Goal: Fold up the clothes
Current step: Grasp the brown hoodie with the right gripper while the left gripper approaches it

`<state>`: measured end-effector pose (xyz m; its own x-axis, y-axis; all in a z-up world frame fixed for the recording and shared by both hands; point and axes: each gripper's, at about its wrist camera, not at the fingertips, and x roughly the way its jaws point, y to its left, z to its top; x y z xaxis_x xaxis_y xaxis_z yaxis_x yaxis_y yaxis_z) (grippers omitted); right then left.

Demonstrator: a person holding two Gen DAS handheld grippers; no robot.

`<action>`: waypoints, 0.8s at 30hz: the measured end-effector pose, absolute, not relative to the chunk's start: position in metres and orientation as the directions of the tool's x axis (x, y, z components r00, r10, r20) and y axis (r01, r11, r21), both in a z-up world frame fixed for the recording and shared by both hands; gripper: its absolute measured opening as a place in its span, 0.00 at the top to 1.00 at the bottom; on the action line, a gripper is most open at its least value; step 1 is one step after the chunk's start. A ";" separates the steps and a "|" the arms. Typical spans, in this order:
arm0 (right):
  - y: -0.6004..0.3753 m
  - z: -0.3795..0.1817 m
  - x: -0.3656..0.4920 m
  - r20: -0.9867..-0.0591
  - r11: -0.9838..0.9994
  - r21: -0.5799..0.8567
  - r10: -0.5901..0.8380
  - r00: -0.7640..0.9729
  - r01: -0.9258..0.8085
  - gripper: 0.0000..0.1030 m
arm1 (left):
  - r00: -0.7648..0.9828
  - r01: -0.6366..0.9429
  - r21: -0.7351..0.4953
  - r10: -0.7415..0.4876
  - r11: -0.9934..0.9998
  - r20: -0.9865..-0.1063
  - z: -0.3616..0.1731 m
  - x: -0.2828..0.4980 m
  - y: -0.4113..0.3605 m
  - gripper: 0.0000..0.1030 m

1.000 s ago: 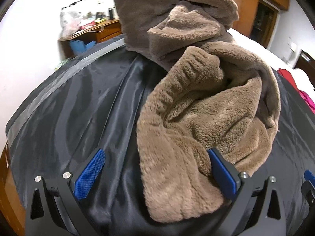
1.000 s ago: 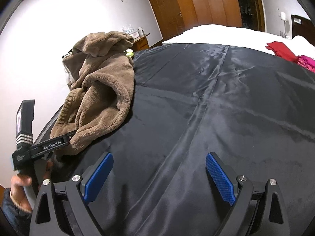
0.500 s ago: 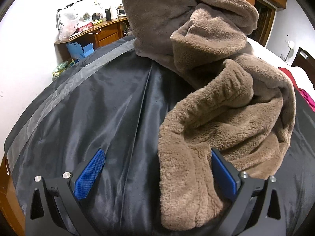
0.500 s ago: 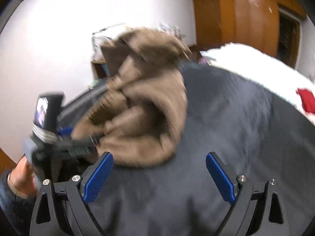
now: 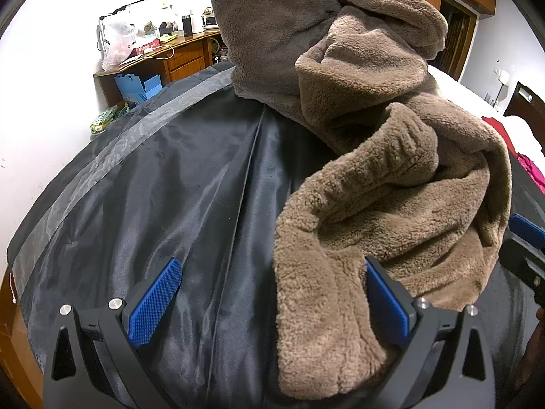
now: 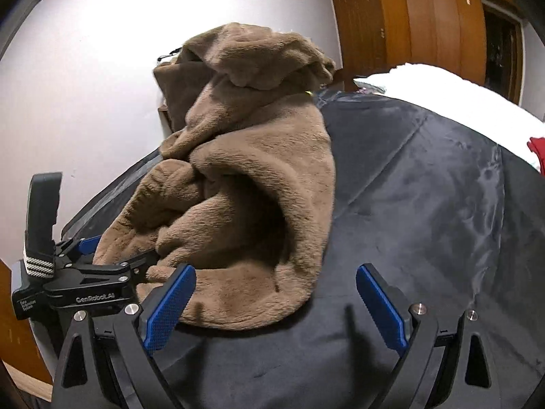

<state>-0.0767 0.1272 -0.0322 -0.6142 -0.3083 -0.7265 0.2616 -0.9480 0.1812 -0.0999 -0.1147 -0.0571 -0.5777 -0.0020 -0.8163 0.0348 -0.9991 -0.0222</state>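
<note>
A brown fleece garment (image 5: 391, 156) lies crumpled in a heap on a black satin sheet (image 5: 177, 204). My left gripper (image 5: 272, 293) is open; the garment's near end lies between its jaws, against the right pad (image 5: 385, 303). In the right wrist view the same garment (image 6: 245, 177) sits ahead and left. My right gripper (image 6: 276, 303) is open and empty over the sheet (image 6: 425, 204), its left pad (image 6: 168, 310) at the garment's near edge. The left gripper (image 6: 85, 272) shows at the left of that view.
A wooden desk (image 5: 170, 58) with a plastic bag and clutter stands by the white wall, a blue box (image 5: 136, 85) beside it. Wooden wardrobes (image 6: 425, 27) stand at the back. Red and pink clothes (image 5: 524, 156) lie on white bedding at the far right.
My right gripper has swung left and come close to the garment's near edge. My left gripper has shifted left, so the garment sits further right between its jaws.
</note>
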 end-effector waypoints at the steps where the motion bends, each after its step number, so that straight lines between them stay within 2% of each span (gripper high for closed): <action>1: 0.130 -0.035 -0.078 -0.737 -0.948 0.195 -0.310 -0.601 0.250 0.06 | -0.578 0.035 -0.022 -0.002 -0.999 -0.816 -0.057 -0.100 -0.115 0.00; 7: 0.150 -0.044 -0.077 -0.767 -0.936 0.323 -0.345 -0.541 0.139 0.06 | -0.577 0.036 -0.022 -0.002 -0.999 -0.816 -0.057 -0.101 -0.114 0.00; 16: 0.137 -0.006 -0.047 -0.705 -0.964 0.226 -0.260 -0.660 0.137 0.06 | -0.577 0.036 -0.022 -0.003 -0.999 -0.816 -0.057 -0.101 -0.114 0.00; 24: 0.136 -0.011 -0.014 -0.611 -0.972 0.228 -0.192 -0.768 0.061 0.06 | -0.577 0.036 -0.022 -0.002 -0.999 -0.816 -0.056 -0.101 -0.114 0.00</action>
<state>-0.0144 0.1363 -0.0115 -0.7684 -0.1918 -0.6105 0.0614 -0.9717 0.2279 -0.1013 -0.1136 -0.0562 -0.5775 -0.0024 -0.8164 0.0357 -0.9991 -0.0224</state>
